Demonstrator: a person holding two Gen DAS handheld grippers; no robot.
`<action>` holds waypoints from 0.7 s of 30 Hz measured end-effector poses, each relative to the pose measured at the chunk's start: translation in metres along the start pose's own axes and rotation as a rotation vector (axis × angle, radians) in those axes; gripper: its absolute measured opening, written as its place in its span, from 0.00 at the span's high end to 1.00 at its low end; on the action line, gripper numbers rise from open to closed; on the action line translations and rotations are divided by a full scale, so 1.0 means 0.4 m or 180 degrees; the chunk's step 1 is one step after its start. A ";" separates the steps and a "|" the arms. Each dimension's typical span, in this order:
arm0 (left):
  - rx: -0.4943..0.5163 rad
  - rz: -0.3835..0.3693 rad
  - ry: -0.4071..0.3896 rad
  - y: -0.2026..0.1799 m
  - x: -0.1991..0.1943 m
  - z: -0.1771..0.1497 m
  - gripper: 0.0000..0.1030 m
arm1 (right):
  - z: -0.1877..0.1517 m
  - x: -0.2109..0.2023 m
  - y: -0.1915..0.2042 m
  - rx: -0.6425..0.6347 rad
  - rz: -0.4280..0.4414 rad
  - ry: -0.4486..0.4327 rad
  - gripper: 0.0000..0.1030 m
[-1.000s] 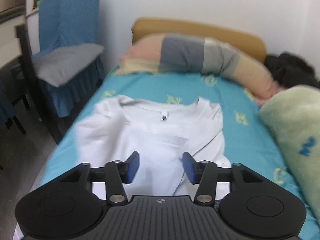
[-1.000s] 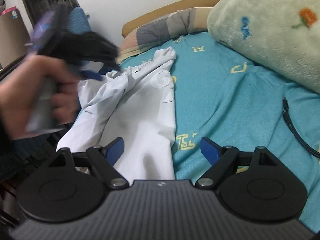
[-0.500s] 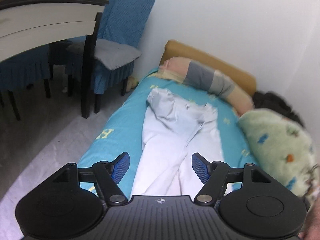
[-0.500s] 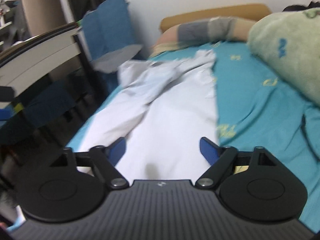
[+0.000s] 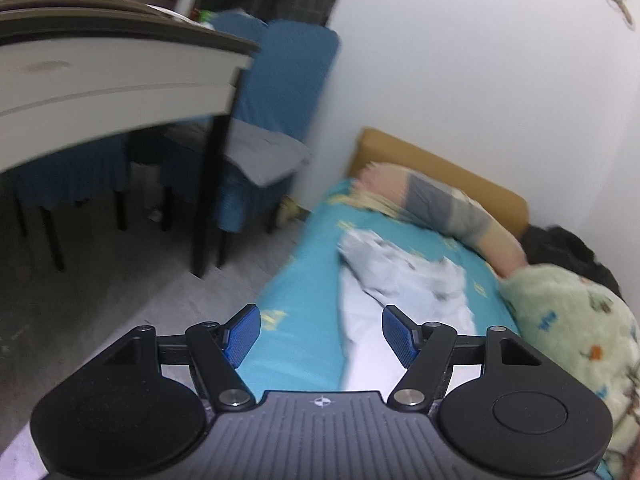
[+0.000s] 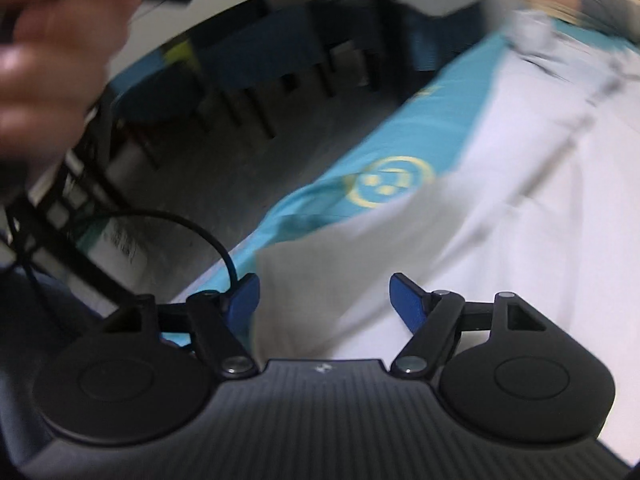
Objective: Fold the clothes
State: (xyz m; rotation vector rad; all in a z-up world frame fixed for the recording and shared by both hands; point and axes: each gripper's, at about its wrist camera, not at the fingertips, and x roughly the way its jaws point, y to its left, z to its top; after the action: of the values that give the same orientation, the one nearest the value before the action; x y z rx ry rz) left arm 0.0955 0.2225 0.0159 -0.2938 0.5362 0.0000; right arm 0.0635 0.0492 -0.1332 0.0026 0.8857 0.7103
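Note:
A white shirt (image 5: 376,304) lies lengthwise on the turquoise bedsheet (image 5: 304,312), bunched at its far end near the pillow. My left gripper (image 5: 320,336) is open and empty, held high and back from the bed's near end. My right gripper (image 6: 324,304) is open and empty, low over the shirt's near hem (image 6: 460,264) at the bed's left edge. The hand holding the left gripper (image 6: 48,48) shows blurred at the upper left of the right wrist view.
A striped pillow (image 5: 440,208) and tan headboard (image 5: 452,176) lie at the far end. A green fleece blanket (image 5: 576,328) fills the bed's right side. A white table (image 5: 100,80) and blue-covered chairs (image 5: 276,120) stand left of the bed. A black cable (image 6: 192,232) hangs near the bed edge.
Both grippers have pulled back from the shirt toward the bed's near end. The left one rose and swung left; the right one dropped low over the hem. Both stayed open.

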 end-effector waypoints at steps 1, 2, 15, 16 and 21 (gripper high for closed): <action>-0.0080 0.0034 -0.0046 0.027 -0.010 0.010 0.33 | 0.008 0.017 0.019 -0.0089 -0.0003 0.0028 0.29; -0.0273 0.0004 -0.0103 0.066 -0.021 0.017 0.33 | 0.009 0.027 0.028 -0.0148 -0.0021 0.0036 0.29; -0.0591 0.0556 0.0011 0.203 -0.005 0.026 0.36 | 0.021 0.134 0.112 -0.0700 -0.0351 0.0078 0.80; -0.0579 0.0554 0.0016 0.201 -0.007 0.024 0.36 | 0.025 0.115 0.108 -0.0635 -0.0362 -0.0011 0.87; -0.0192 0.0625 -0.0059 0.132 0.000 0.023 0.36 | 0.018 -0.047 0.099 -0.0423 -0.0488 -0.0505 0.90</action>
State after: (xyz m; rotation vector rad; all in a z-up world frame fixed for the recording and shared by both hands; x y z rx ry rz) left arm 0.0961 0.2757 0.0087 -0.2986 0.5456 0.2091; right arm 0.0383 0.0711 -0.1038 -0.1247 0.6781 0.6152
